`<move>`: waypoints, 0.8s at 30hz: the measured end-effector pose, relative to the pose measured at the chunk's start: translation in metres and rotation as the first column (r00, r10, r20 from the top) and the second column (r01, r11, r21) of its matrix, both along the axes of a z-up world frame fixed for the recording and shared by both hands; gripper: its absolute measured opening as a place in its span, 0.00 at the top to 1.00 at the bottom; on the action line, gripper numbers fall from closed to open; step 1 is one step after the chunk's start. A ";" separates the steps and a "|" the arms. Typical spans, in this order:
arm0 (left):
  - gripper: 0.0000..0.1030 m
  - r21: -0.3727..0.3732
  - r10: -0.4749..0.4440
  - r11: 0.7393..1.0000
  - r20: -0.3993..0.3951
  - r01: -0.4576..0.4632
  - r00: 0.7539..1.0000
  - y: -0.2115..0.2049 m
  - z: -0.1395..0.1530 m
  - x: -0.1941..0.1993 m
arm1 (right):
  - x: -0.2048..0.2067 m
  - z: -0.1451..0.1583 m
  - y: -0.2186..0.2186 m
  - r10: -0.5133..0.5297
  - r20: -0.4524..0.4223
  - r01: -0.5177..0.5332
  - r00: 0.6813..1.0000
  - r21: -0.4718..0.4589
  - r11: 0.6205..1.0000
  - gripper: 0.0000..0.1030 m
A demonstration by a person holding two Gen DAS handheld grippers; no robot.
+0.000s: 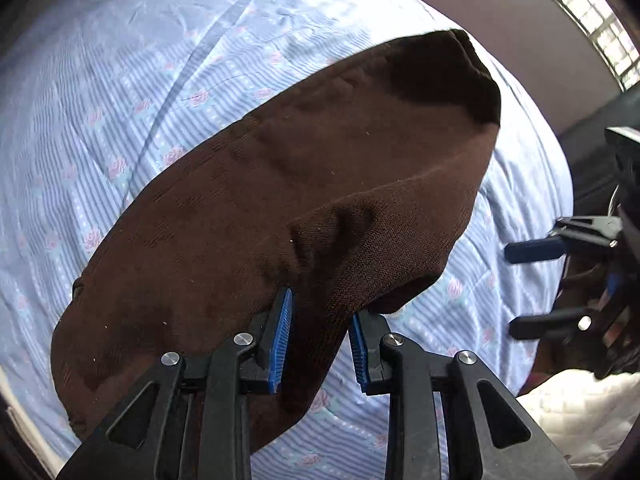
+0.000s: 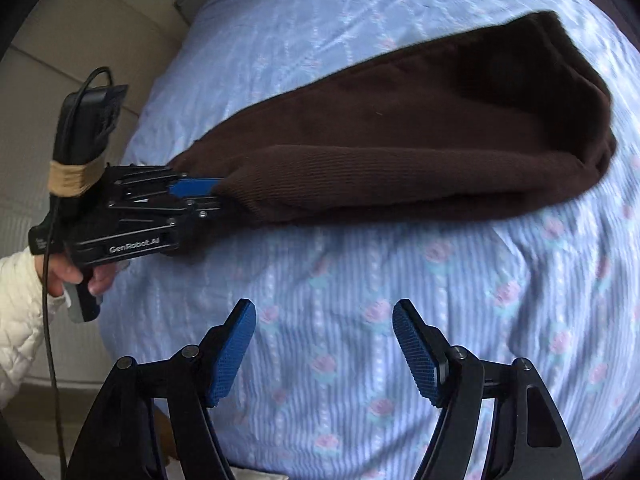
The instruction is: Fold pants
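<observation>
The dark brown pants lie folded lengthwise on a light blue bedsheet with pink roses. My left gripper is shut on the near end of the pants, with a fold of cloth between its blue pads. In the right wrist view the pants stretch from the left gripper toward the far right. My right gripper is open and empty above bare sheet, in front of the pants. It also shows at the right edge of the left wrist view, open.
A beige floor lies beyond the left edge of the bed. A hand in a white quilted sleeve holds the left gripper's handle, and a black cable hangs from it. A window is at the far right.
</observation>
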State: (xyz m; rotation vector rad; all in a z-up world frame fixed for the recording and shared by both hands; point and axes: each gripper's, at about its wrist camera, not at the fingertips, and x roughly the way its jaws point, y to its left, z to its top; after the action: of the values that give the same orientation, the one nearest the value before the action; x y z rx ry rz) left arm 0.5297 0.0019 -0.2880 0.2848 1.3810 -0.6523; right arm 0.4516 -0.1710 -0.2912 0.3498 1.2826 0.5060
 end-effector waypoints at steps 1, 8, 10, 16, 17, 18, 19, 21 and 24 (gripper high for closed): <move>0.72 -0.005 0.001 1.000 -0.008 -0.001 1.000 0.002 0.001 0.002 | 0.010 0.001 0.008 0.028 0.014 -0.028 1.000 0.024 0.999 0.35; 0.69 -0.051 0.044 0.998 -0.074 -0.048 0.996 0.015 -0.001 0.027 | 0.058 -0.006 0.037 0.115 0.036 -0.118 0.993 0.110 0.987 0.38; 0.68 -0.066 0.071 0.995 -0.086 -0.077 0.994 0.020 -0.001 0.027 | 0.073 -0.013 0.045 0.156 0.008 -0.156 0.988 0.129 0.979 0.39; 0.60 -0.061 0.074 0.995 -0.045 -0.077 0.996 0.023 0.001 0.008 | 0.078 0.010 0.053 0.176 0.137 -0.182 0.975 0.033 0.983 0.44; 0.60 -0.056 0.080 0.995 -0.038 -0.082 0.996 0.024 0.000 0.004 | 0.079 0.010 0.055 0.191 0.143 -0.195 0.971 0.010 0.981 0.44; 0.60 -0.050 0.086 0.995 -0.033 -0.087 0.996 0.026 0.001 0.000 | 0.080 0.008 0.057 0.201 0.129 -0.200 0.971 -0.017 0.980 0.44; 0.60 -0.053 0.102 0.993 -0.034 -0.104 0.994 0.029 0.001 -0.002 | 0.082 0.006 0.056 0.191 0.124 -0.192 0.974 -0.007 0.981 0.44; 0.60 -0.064 0.142 0.987 -0.048 -0.145 0.989 0.039 0.003 -0.005 | 0.085 -0.004 0.058 0.183 0.102 -0.185 0.978 0.011 0.983 0.44; 0.59 -0.034 0.157 0.987 0.011 -0.156 0.988 0.048 0.015 -0.012 | 0.087 -0.032 0.068 0.209 0.023 -0.209 0.978 -0.006 0.978 0.45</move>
State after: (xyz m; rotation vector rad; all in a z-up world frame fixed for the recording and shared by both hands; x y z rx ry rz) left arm 0.5181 0.0499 -0.2730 0.1523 1.3629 -0.5411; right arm 0.5387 -0.1033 -0.3232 0.2059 1.3037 0.6842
